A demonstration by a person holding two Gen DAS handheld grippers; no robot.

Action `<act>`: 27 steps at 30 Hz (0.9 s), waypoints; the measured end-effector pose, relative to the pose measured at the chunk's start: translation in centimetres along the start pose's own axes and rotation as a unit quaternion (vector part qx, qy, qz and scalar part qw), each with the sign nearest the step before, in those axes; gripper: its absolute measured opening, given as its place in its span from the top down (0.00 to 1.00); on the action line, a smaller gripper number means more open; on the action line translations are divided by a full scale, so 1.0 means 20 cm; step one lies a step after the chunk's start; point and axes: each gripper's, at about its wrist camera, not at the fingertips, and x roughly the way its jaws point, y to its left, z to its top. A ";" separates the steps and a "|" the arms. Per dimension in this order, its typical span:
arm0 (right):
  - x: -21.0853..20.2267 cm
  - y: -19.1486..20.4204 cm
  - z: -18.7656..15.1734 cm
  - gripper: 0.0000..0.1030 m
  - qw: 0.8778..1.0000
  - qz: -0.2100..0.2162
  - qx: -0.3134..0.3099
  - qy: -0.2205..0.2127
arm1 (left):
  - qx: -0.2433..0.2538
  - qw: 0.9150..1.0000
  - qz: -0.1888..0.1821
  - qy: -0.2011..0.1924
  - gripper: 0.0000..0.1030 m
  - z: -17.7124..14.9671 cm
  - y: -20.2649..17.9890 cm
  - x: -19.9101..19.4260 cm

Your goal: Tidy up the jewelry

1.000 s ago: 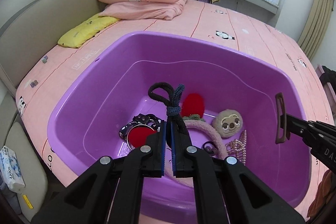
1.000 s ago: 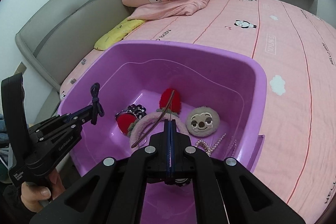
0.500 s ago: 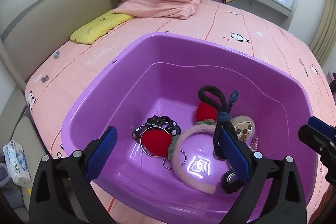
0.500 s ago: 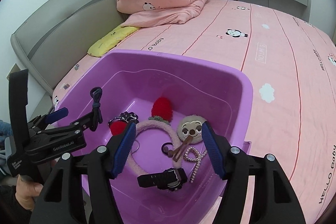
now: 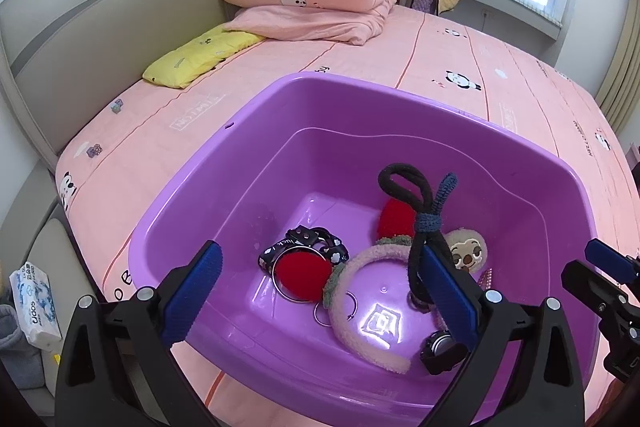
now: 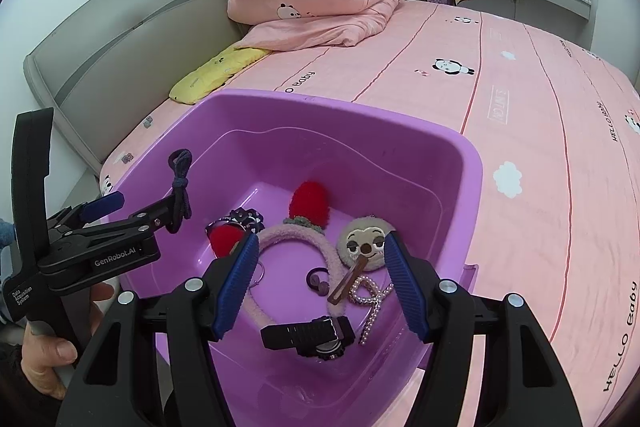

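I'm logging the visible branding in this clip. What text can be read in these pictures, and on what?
"GenRobot.AI": left gripper body.
"Data Acquisition System": left gripper's handle.
"HELLO Baby": pink bedsheet, right edge.
"Baby", partly hidden words before it: sheet behind the purple tub.
Tissue pack: print too blurred.
Black bracelet: lettering too small.

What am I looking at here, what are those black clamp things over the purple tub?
No robot here: a person holds a two-finger tool in each hand, each with a fisheye camera looking along its fingers. One picture comes from the left tool, the other from the right tool. Both stand open above a purple tub on a pink bed. A dark hair tie hangs on one left finger, unclamped. In the tub lie a fuzzy headband, red pompoms, a sloth plush, a watch and a pearl clip.
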 end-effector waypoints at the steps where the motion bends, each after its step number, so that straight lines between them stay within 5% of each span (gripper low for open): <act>1: 0.00 0.00 0.00 0.39 1.000 0.000 0.000 0.000 | -0.002 1.000 0.000 0.002 0.06 0.00 0.00 0.00; 27: 0.01 0.00 -0.05 0.39 1.000 -0.002 -0.011 0.001 | 0.000 1.000 0.014 -0.013 0.06 -0.02 -0.03 -0.05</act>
